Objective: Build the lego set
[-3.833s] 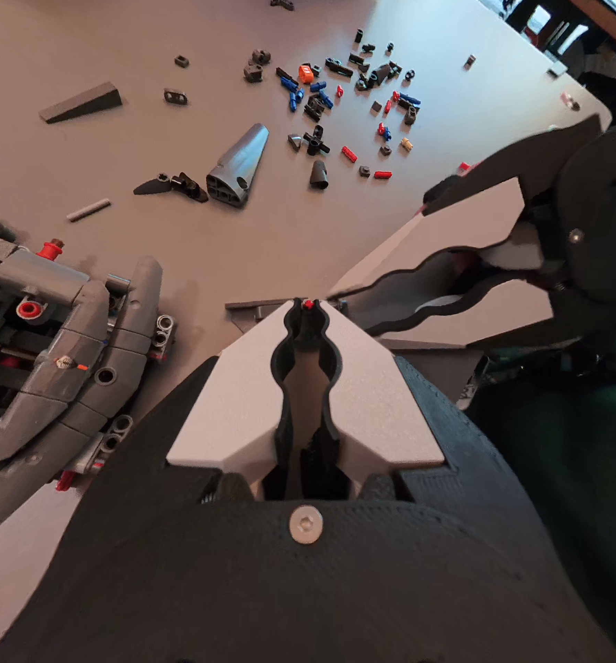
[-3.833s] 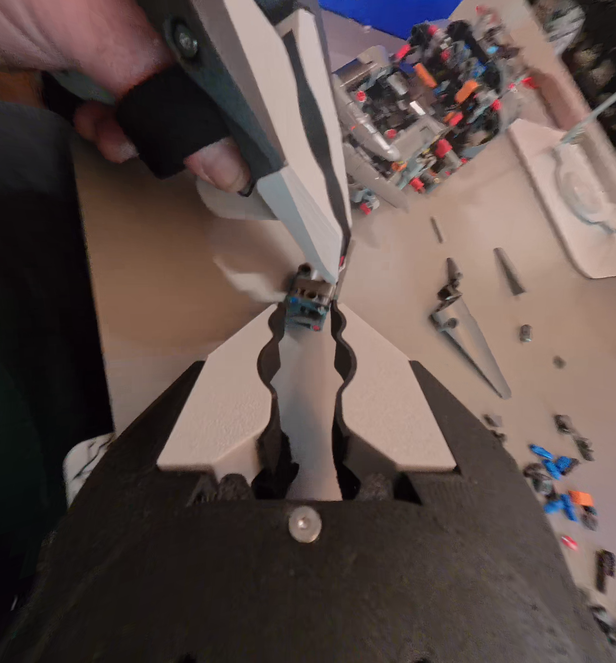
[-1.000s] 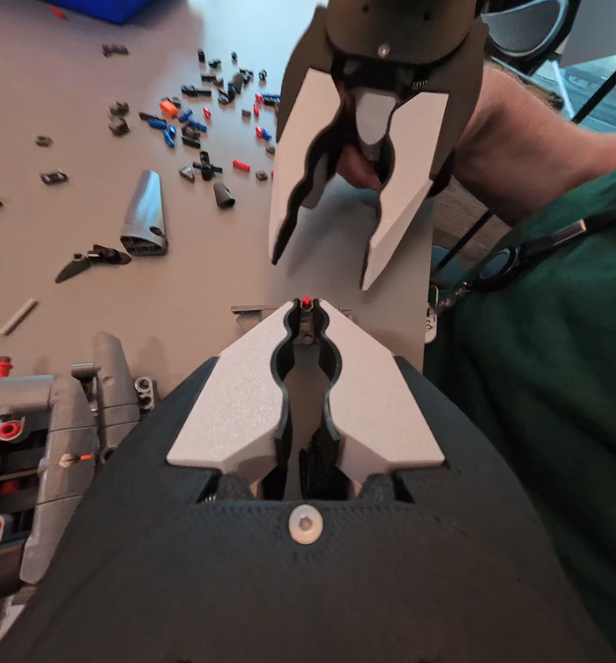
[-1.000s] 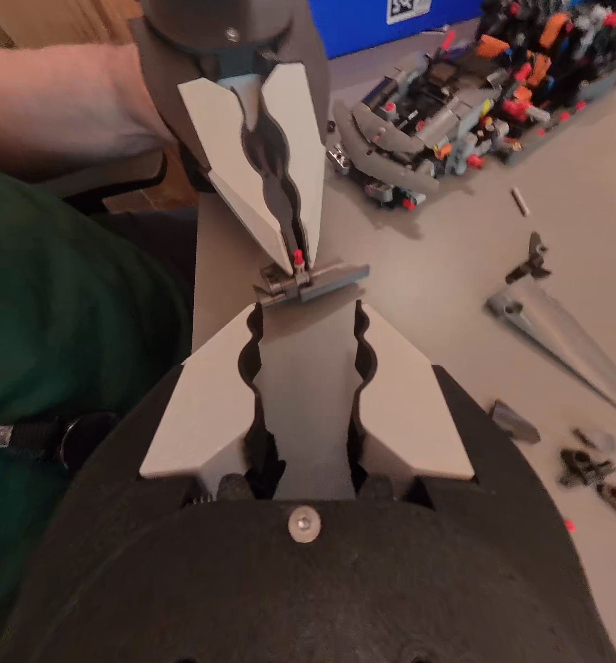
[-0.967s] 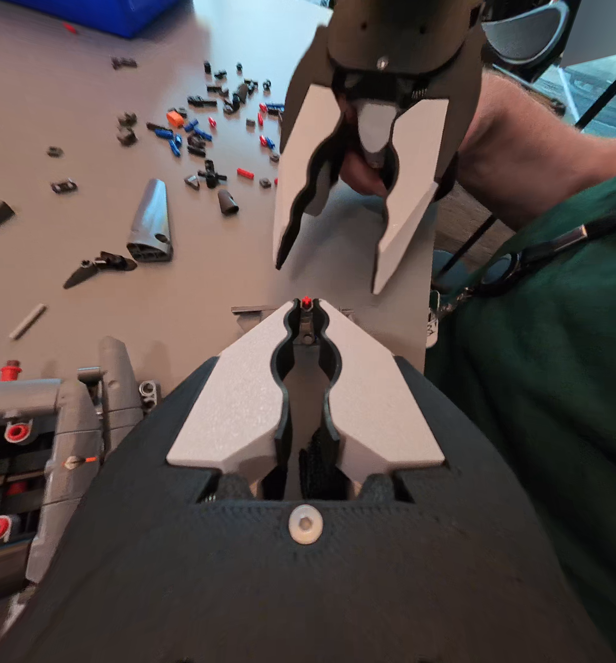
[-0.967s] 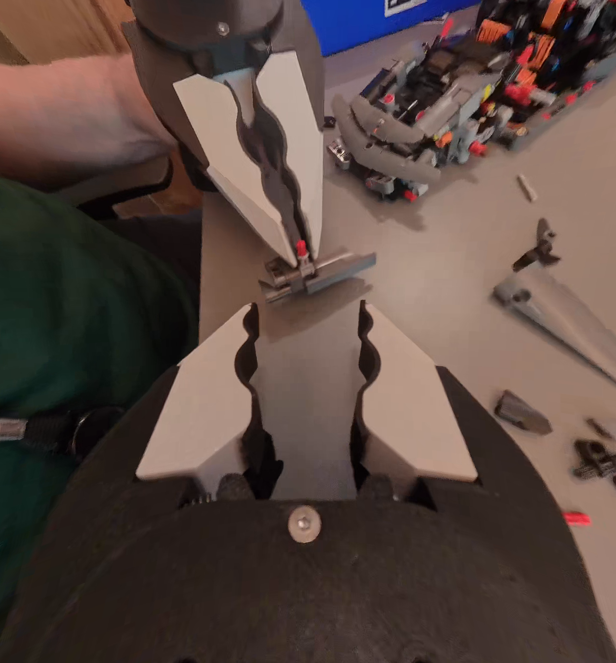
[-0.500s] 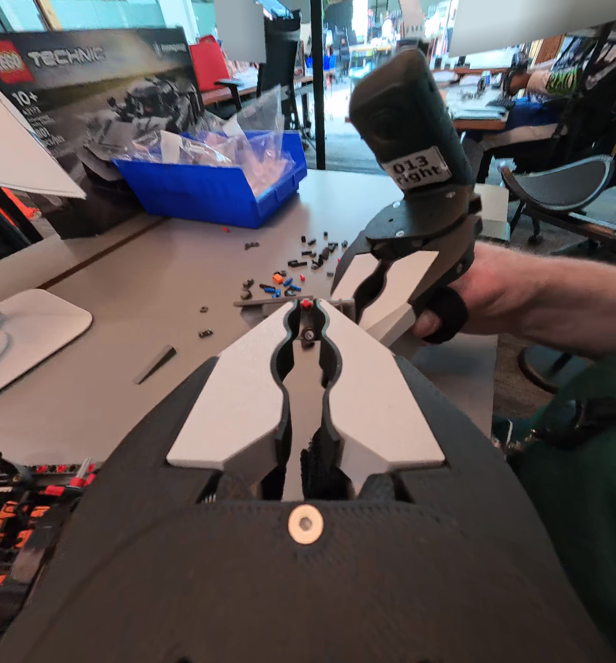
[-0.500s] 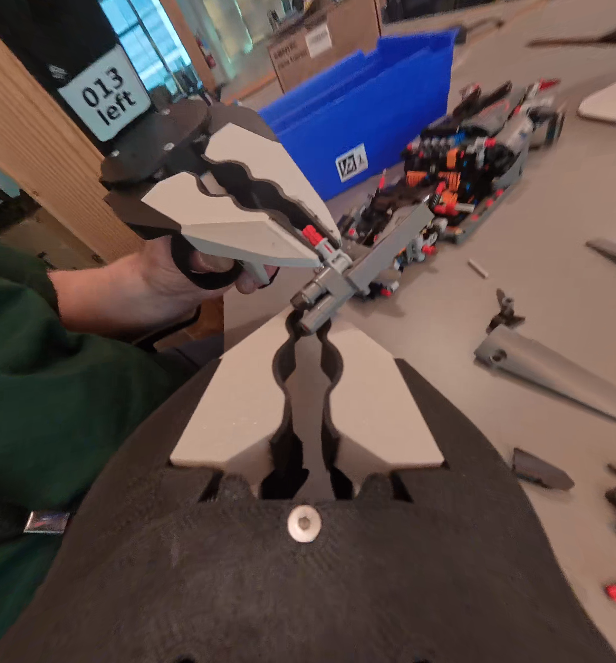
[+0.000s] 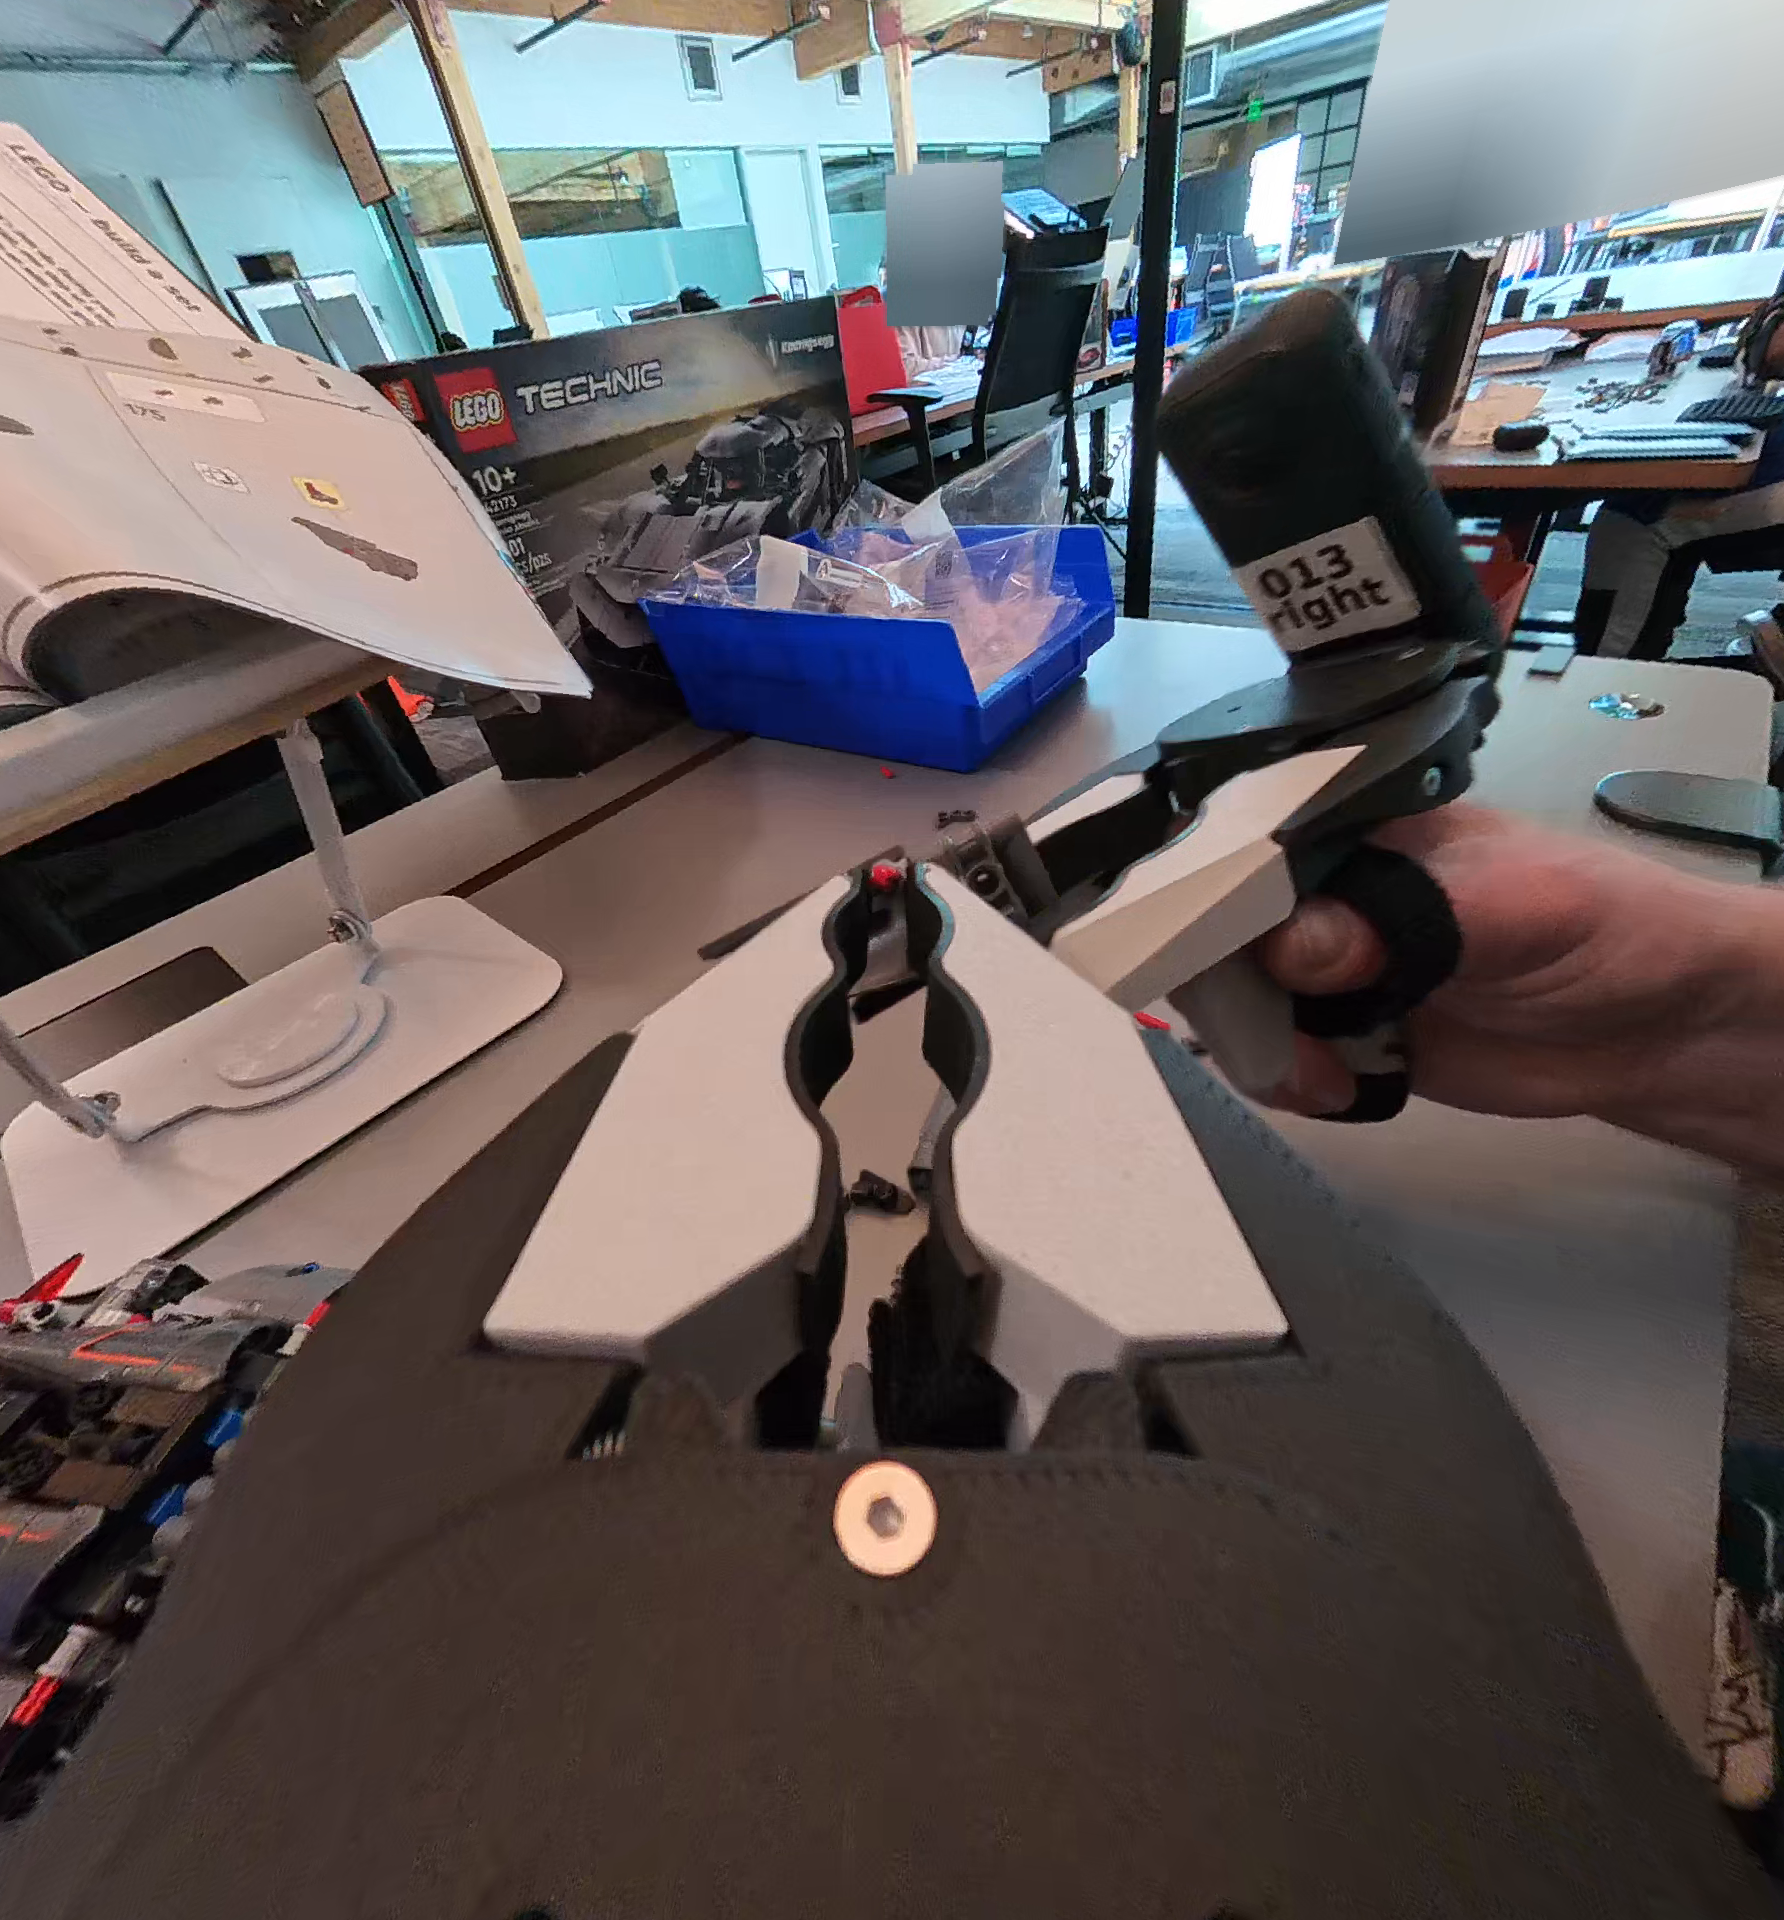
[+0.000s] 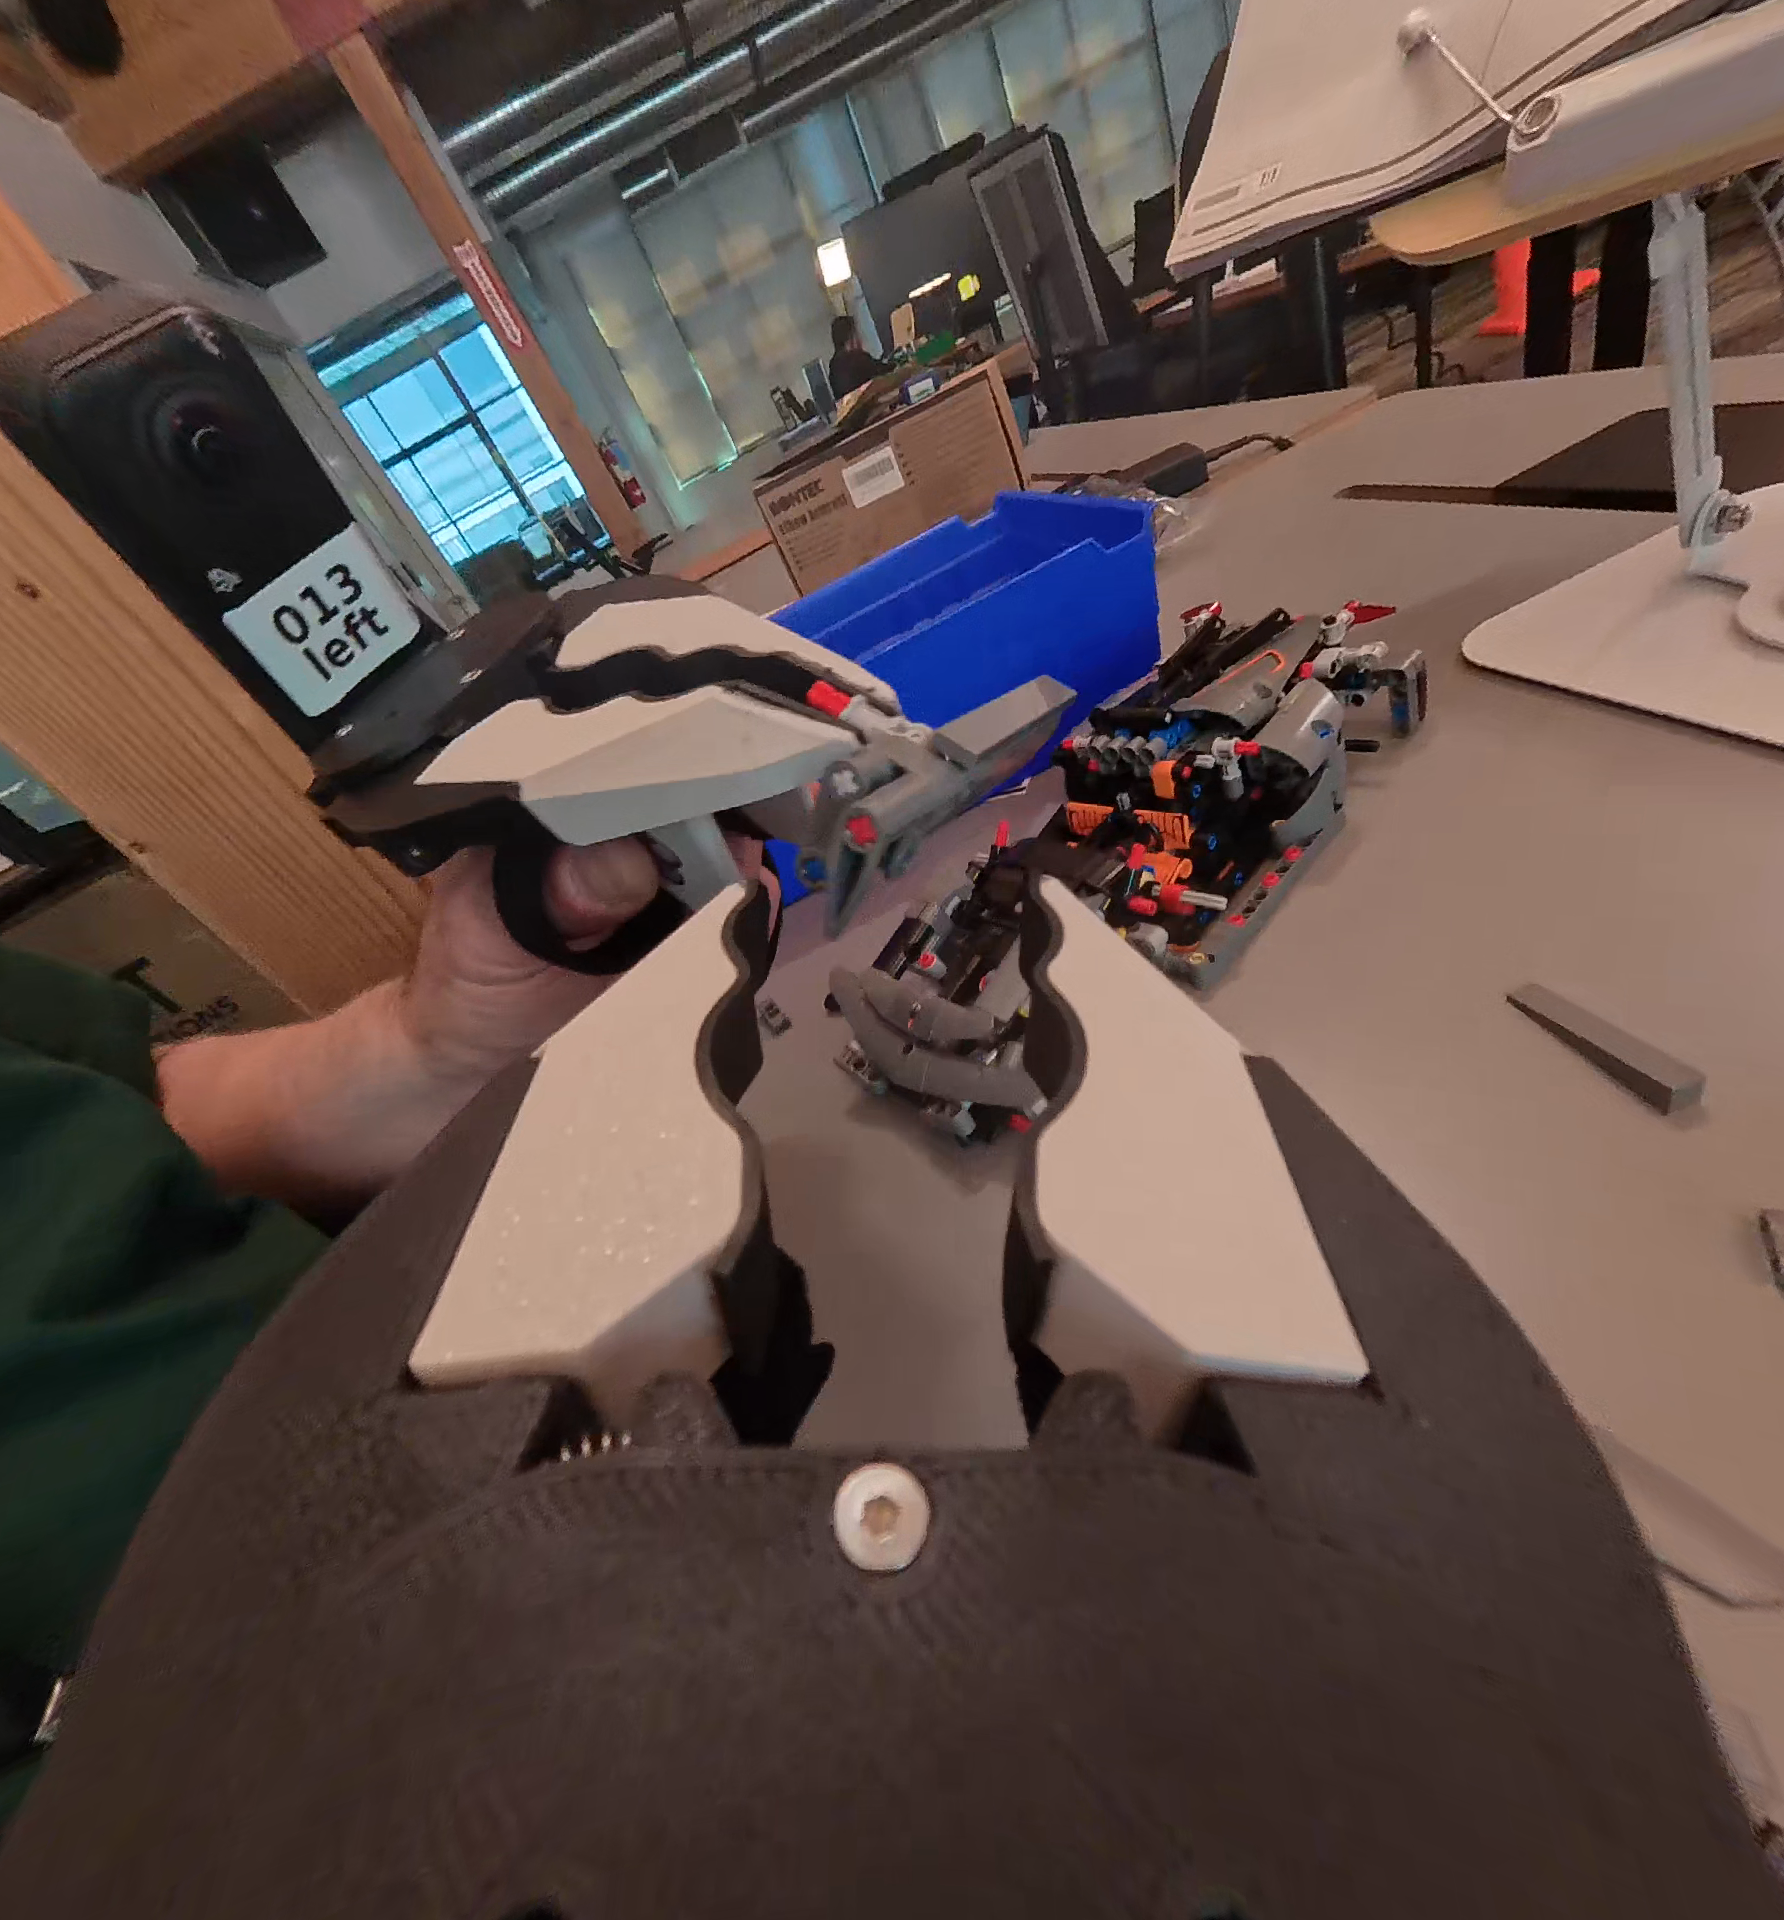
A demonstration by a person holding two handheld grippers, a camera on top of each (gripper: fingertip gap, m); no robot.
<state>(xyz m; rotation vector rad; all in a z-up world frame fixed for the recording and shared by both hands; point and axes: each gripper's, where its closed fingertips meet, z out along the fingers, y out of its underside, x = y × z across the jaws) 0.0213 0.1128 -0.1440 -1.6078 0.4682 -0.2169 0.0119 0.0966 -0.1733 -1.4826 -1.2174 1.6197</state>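
Observation:
My left gripper [image 9: 886,883] is shut on a small grey Lego assembly [image 9: 983,857] with a red pin at the tips, held up above the table. In the right wrist view the assembly [image 10: 929,779] sticks out of the left gripper [image 10: 867,717], with a long grey panel pointing right. My right gripper [image 10: 893,904] is open and empty, its tips just below and around the assembly's lower end, not clamping it. It shows side-on in the left wrist view [image 9: 1044,862]. The part-built dark vehicle model [image 10: 1231,790] lies on the table behind, and also at the lower left of the left wrist view [image 9: 88,1382].
A blue bin [image 9: 888,665] with plastic bags and the set's box [image 9: 639,436] stand at the back. An instruction booklet [image 9: 192,499] rests on a white stand [image 10: 1646,623]. A grey wedge piece [image 10: 1605,1044] and a small grey piece [image 10: 1781,1252] lie on the table.
Both grippers tilted up from the table to level. Half a second ago my right gripper was nearly shut on the assembly's end; now it is open and off it.

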